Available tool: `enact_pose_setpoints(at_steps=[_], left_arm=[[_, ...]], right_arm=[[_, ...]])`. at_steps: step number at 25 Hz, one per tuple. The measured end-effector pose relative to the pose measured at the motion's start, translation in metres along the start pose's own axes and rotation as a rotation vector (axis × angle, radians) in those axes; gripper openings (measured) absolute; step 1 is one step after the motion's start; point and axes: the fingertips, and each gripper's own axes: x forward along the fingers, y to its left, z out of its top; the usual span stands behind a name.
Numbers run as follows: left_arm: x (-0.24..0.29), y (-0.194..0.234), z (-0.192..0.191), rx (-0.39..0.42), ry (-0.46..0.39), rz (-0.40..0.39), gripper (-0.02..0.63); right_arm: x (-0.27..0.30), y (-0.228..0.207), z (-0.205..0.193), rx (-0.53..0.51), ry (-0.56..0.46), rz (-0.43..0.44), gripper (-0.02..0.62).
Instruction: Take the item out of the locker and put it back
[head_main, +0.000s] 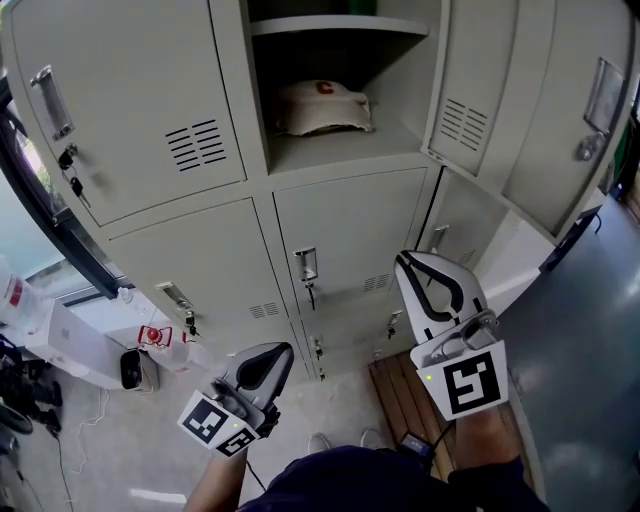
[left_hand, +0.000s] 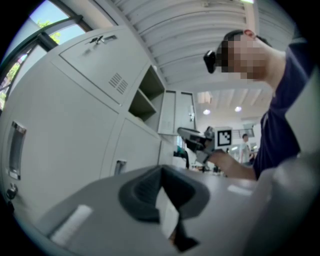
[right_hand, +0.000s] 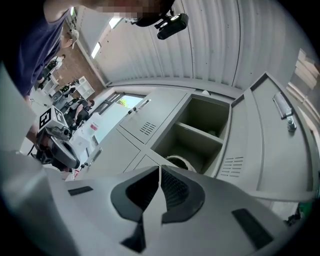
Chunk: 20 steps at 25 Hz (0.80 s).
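A: Biggest first?
B: Grey locker bank. Open at the upper middle compartment, with door swung right.
A: Item?
B: White cap with a red letter. Lying on that compartment's lower shelf, touched by nothing.
A: Right gripper?
B: Raised before the lockers, well apart from the cap. Pinched together at the tips, gripping nothing.
A: Left gripper?
B: Lower, near the bottom row. Likewise closed at the tips, empty.
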Motion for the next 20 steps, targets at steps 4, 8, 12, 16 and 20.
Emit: enact_pose_setpoints(at_steps=[4,8,12,16,20], left_arm=[[0.004,0.001,0.0,0.001,0.003,0.009,0.003],[0.01,0.0,-0.001,0.004,0.006,0.02,0.003],[0.017,-0.003,-0.004,0.002,0.014,0.031,0.003],[0.027,-0.004,-0.008,0.0,0.019,0.04,0.003],[0.036,-0.006,-0.011,-0.003,0.028,0.048,0.003]], right_arm=[[-0.003,-0.001,-0.01,0.048,-0.004,-0.001,0.017],[-0.004,-0.001,-0.017,0.09,-0.015,0.017,0.014],[-0.007,0.001,-0.032,0.116,0.0,0.037,0.012],[-0.009,0.003,-0.051,0.087,0.034,0.071,0.009],[-0.01,0.0,-0.063,0.104,0.041,0.079,0.009]])
